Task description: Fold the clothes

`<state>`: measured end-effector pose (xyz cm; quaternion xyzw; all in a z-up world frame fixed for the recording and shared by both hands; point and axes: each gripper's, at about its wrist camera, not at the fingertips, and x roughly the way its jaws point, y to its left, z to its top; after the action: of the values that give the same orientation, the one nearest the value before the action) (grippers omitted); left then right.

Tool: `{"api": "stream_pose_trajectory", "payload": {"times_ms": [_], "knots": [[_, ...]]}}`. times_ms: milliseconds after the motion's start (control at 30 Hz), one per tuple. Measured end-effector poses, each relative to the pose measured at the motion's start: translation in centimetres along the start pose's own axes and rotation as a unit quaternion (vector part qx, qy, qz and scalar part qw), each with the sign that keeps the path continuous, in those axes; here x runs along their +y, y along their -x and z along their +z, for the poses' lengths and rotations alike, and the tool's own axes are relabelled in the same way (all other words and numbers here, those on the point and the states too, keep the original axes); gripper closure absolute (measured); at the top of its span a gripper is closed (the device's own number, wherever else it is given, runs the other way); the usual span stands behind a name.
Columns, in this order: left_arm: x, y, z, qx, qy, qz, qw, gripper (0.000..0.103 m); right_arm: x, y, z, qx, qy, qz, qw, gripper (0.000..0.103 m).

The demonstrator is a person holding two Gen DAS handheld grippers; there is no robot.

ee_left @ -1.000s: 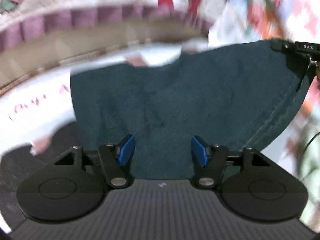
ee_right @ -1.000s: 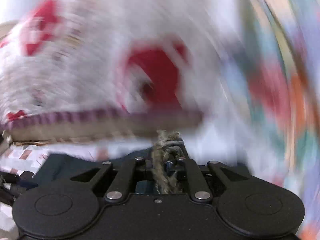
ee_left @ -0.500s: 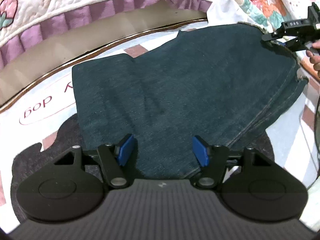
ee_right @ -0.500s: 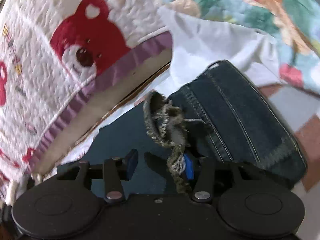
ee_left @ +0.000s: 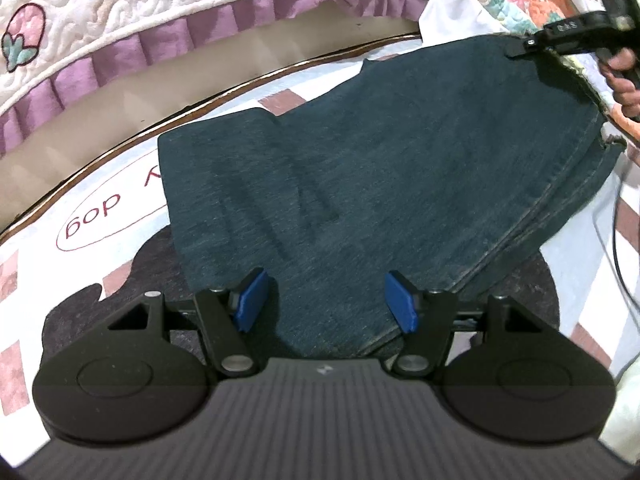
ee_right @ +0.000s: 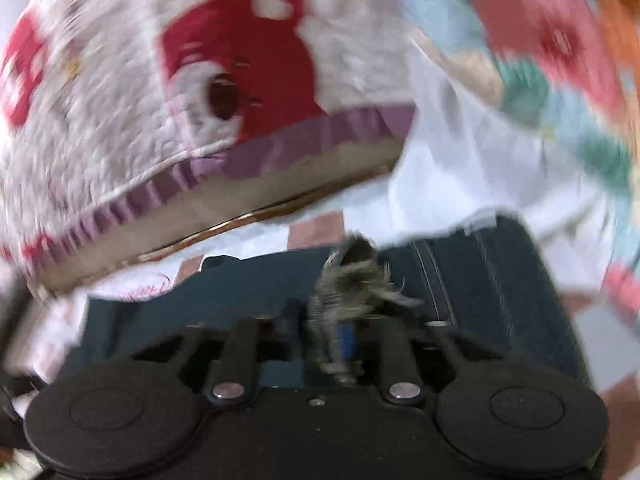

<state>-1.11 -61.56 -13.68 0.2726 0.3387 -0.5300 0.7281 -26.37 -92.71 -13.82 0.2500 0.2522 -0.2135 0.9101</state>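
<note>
Dark denim jeans (ee_left: 380,184), folded, lie flat on the printed sheet (ee_left: 100,220) of the bed, below a quilt with a purple frill (ee_left: 120,44). My left gripper (ee_left: 326,300) hangs over their near edge, blue-padded jaws standing apart with denim under the gap and neither pad touching it. My right gripper (ee_right: 320,336) is at the far corner, jaws closing, the frayed hem (ee_right: 352,276) between them; blur hides whether the pads press it

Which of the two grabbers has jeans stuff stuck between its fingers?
The right hand-held gripper: its jaws are closing on the frayed hem of the jeans. The left hand-held gripper stands wide open, gripping nothing.
</note>
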Motion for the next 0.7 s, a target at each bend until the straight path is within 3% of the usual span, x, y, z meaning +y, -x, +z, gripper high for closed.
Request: {"api": "stream_pose_trajectory", "payload": {"times_ms": [100, 167, 300, 433, 467, 533, 600, 700], "knots": [[0.0, 0.0, -0.1, -0.002, 0.004, 0.002, 1.0, 0.039, 4.5, 2.3, 0.2, -0.041, 0.115, -0.003, 0.993, 0.088], [0.1, 0.0, 0.0, -0.002, 0.004, 0.002, 1.0, 0.039, 7.9, 2.8, -0.2, -0.023, 0.188, -0.004, 0.982, 0.088], [0.2, -0.1, 0.0, -0.003, 0.011, 0.001, 0.9999, 0.039, 10.5, 1.2, -1.8, 0.044, 0.219, 0.025, 0.974, 0.082], [0.4, 0.1, -0.2, -0.008, 0.019, 0.0, 0.9998, 0.039, 9.4, 0.3, -1.3, 0.068, 0.161, 0.005, 0.985, 0.07], [0.4, 0.1, -0.3, -0.01, 0.018, -0.001, 0.9998, 0.039, 8.7, 0.2, -1.0, 0.069, 0.134, 0.002, 0.989, 0.057], [0.4, 0.1, -0.4, -0.011, 0.014, 0.0, 0.9998, 0.039, 7.4, -0.1, -0.7, 0.074, 0.083, -0.015, 0.994, 0.043], [0.3, 0.0, -0.5, -0.011, 0.012, 0.002, 0.9999, 0.039, 6.3, -0.7, -0.8, 0.088, 0.04, -0.04, 0.995, 0.043], [0.2, 0.0, -0.5, -0.011, 0.008, 0.005, 0.9999, 0.038, 4.9, -0.2, -0.8, 0.099, -0.029, -0.011, 0.995, 0.042]]}}
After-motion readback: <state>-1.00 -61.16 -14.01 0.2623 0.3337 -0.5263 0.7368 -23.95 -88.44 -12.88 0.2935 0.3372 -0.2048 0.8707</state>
